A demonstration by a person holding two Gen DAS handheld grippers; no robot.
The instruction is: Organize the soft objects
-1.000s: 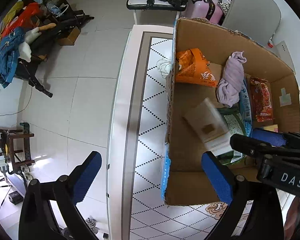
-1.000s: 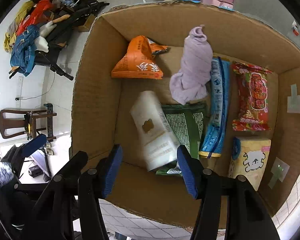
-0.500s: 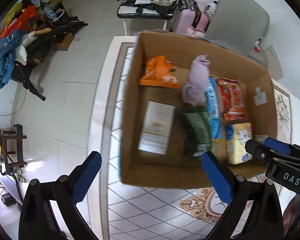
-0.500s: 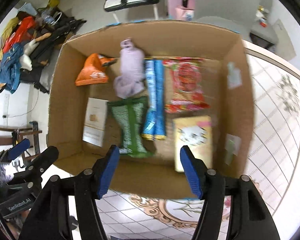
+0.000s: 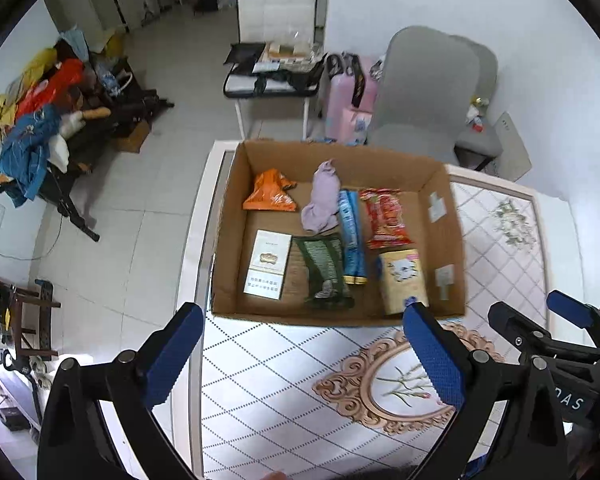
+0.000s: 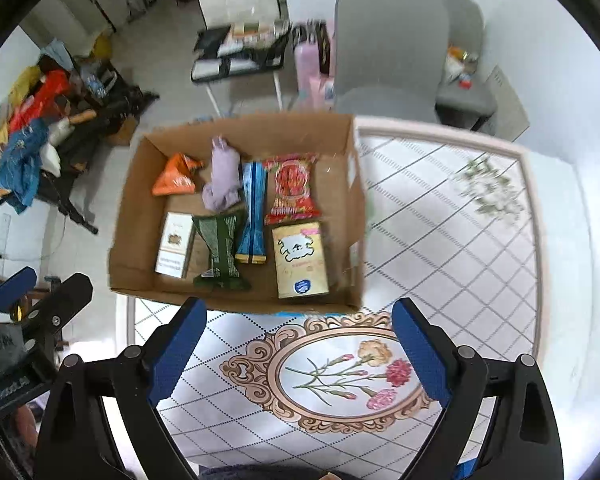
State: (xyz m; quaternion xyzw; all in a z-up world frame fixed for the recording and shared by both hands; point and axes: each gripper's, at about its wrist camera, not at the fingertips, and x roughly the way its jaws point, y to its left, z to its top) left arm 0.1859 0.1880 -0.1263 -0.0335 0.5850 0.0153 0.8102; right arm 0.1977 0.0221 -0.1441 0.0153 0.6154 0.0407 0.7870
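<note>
An open cardboard box (image 5: 440, 216) (image 6: 134, 196) stands on the patterned table. In it lie an orange packet (image 5: 270, 198) (image 6: 175, 178), a lilac cloth (image 5: 323, 198) (image 6: 222, 176), a blue packet (image 5: 351, 236) (image 6: 253, 216), a red packet (image 5: 385, 218) (image 6: 292, 188), a green packet (image 5: 325, 272) (image 6: 219, 248), a white flat box (image 5: 268, 264) (image 6: 175, 250) and a yellow tissue pack (image 5: 403, 280) (image 6: 300, 260). My left gripper (image 5: 300, 354) and right gripper (image 6: 298, 350) are open and empty, above the table in front of the box.
The table's left edge (image 5: 196, 264) drops to a tiled floor. A grey chair (image 5: 424, 88) (image 6: 388, 44), a white chair with items (image 5: 276, 40) and a pink suitcase (image 5: 348, 104) stand behind the table. A clothes pile (image 5: 40, 128) lies at far left.
Both grippers have pulled back and up from over the box to above the table in front of it. The white flat box, in motion a second ago, now lies still in the box.
</note>
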